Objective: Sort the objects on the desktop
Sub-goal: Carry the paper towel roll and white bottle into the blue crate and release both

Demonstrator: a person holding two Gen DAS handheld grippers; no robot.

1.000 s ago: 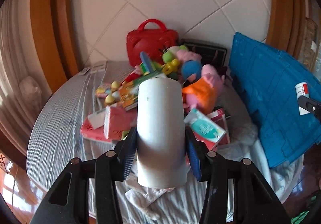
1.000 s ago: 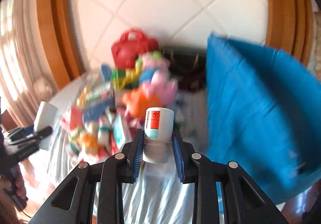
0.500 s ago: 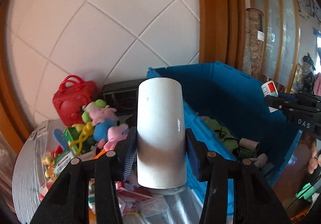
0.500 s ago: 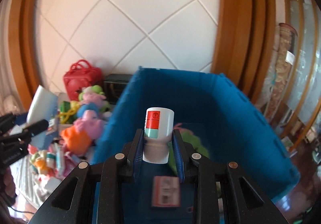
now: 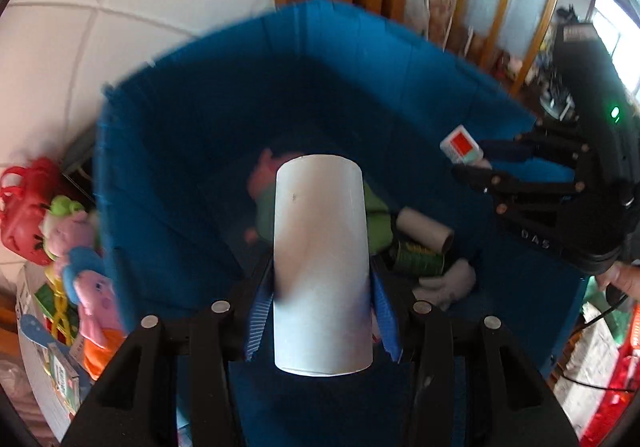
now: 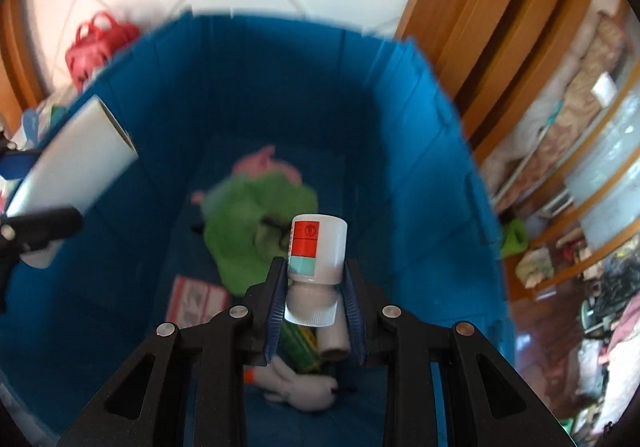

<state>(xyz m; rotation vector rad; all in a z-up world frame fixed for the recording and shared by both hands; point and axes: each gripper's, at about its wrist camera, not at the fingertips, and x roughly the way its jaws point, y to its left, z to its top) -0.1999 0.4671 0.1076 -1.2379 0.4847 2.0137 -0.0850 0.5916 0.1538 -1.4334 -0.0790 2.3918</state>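
Observation:
My left gripper (image 5: pixel 318 323) is shut on a plain white tube (image 5: pixel 320 263), held upright over the open blue bin (image 5: pixel 168 151). My right gripper (image 6: pixel 316 311) is shut on a small white bottle (image 6: pixel 318 251) with a red and teal label, also above the blue bin (image 6: pixel 420 135). Each view shows the other gripper: the white tube (image 6: pixel 76 167) at the left, the white bottle (image 5: pixel 460 145) at the right. Inside the bin lie a green and pink soft toy (image 6: pixel 260 207), a cardboard tube (image 5: pixel 426 231), a green can (image 5: pixel 418 259) and a white plush (image 6: pixel 304 387).
Left of the bin, a pile of toys (image 5: pixel 80 267) and a red toy bag (image 5: pixel 20 203) sit on the table. A red and white card (image 6: pixel 192 299) lies on the bin floor. Wooden frames (image 6: pixel 472 7) and cluttered shelves (image 6: pixel 580 151) stand to the right. A hand (image 5: pixel 624 281) holds the right gripper.
Both grippers swung right from the toy pile to above the blue bin, still gripping the tube and the bottle. The views now look down into the bin.

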